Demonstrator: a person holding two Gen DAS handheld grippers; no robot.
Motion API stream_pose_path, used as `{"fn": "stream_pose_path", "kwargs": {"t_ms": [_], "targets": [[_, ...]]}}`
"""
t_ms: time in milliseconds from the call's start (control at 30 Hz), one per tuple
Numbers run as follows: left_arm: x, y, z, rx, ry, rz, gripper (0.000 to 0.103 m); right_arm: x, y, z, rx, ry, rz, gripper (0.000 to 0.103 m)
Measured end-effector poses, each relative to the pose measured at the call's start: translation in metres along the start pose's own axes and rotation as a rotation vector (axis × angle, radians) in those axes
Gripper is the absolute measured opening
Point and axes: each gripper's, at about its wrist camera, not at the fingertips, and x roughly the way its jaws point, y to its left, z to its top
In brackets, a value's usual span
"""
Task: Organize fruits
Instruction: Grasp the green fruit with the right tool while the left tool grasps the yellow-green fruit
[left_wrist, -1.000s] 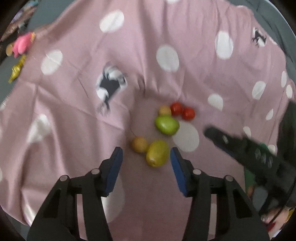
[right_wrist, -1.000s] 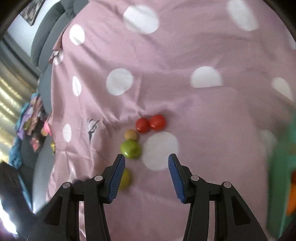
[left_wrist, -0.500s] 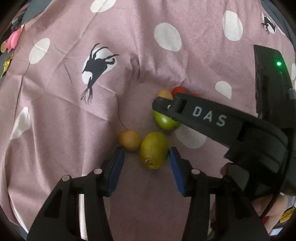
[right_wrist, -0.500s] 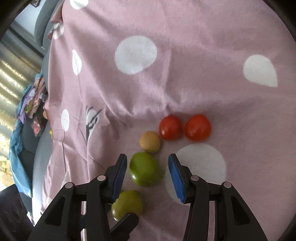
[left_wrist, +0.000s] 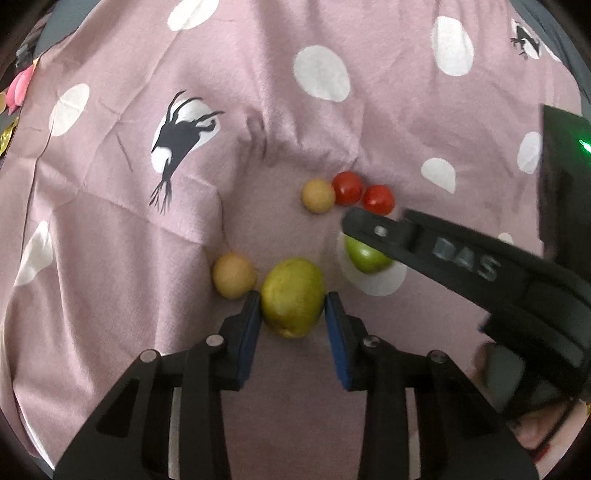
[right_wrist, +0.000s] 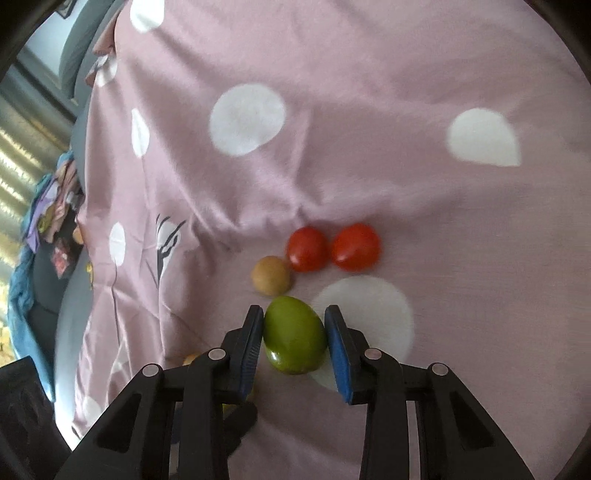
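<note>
A: Where is the fruit?

B: Six pieces lie close together on the pink polka-dot cloth (left_wrist: 110, 240). The yellow-green mango (left_wrist: 293, 296) sits nearest the left camera, between the blue pads of the left gripper (left_wrist: 291, 306). Both pads touch its sides, so that gripper is closed onto it.

A: And the other green one?

B: The green fruit (right_wrist: 294, 334) lies at the edge of a white dot, and the right gripper (right_wrist: 294, 328) has it pinched between its two pads in the same way. In the left view the same fruit (left_wrist: 365, 254) shows partly under the right gripper's black finger (left_wrist: 436, 251), which crosses in from the right.

A: What is beside them?

B: A tan round fruit (left_wrist: 233, 275) lies just left of the mango, touching or nearly touching the left pad. A second tan fruit (right_wrist: 270, 276) sits just beyond the green one, very close to it. To its right are two red tomatoes (right_wrist: 307, 248) (right_wrist: 355, 246), side by side and touching each other; the nearer tomato touches the tan fruit.

A: Anything further out?

B: The cloth is creased, with a black goat-like print (left_wrist: 184, 129) on one white dot. At the left edge of the right view there is a heap of coloured fabric (right_wrist: 48, 206), too blurred to identify.
</note>
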Motion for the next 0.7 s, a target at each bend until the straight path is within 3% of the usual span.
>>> {"fn": "stream_pose_path", "kwargs": {"t_ms": [133, 267, 400, 500, 700], "targets": [[-0.004, -0.003, -0.003, 0.019, -0.006, -0.010, 0.034, -0.031, -0.004, -0.012, 0.007, -0.053, -0.041, 0.037], [-0.007, -0.002, -0.005, 0.023, -0.003, -0.007, 0.034, -0.060, -0.016, -0.039, 0.064, -0.109, -0.136, 0.036], [-0.012, -0.003, -0.005, 0.027, -0.009, -0.004, 0.034, -0.077, -0.034, -0.078, 0.178, -0.129, -0.202, 0.036], [-0.014, -0.006, -0.008, 0.033, -0.006, -0.021, 0.034, -0.084, -0.034, -0.090, 0.178, -0.156, -0.267, 0.036], [-0.025, -0.013, -0.010, 0.064, -0.042, -0.029, 0.034, -0.101, -0.036, -0.087, 0.205, -0.229, -0.205, 0.036]]}}
